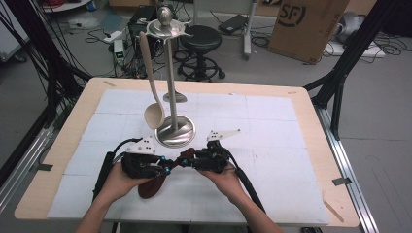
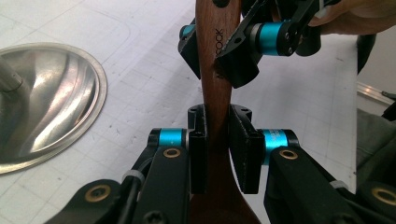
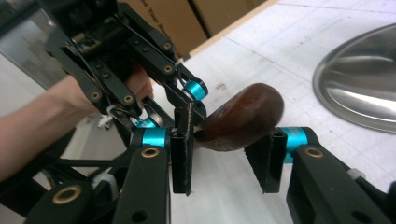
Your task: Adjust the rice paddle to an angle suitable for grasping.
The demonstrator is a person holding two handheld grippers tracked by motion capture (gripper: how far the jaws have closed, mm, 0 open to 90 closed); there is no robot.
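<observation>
Dark wooden spoon (image 1: 154, 183) lies low over the white mat (image 1: 272, 121) at the near edge of the table (image 1: 311, 145), bowl end toward the person, handle running up toward the stand. In the left gripper view the handle (image 2: 215, 93) passes between the pads of the left hand-held gripper (image 2: 218, 154), which press on it from both sides: clamped on the spoon just above the bowl. Farther up the handle, the right hand-held gripper (image 3: 224, 154) straddles it. In the right gripper view one pad sits against the wood, while the other stands off with a visible gap; jaws narrow, not pressing on it. The two grippers meet nose to nose in the high view, left (image 1: 163, 167), right (image 1: 187, 160). Just beyond them stands the metal utensil stand (image 1: 174, 131), round base on the mat. A pale wooden spoon (image 1: 151, 92) hangs from its top.
</observation>
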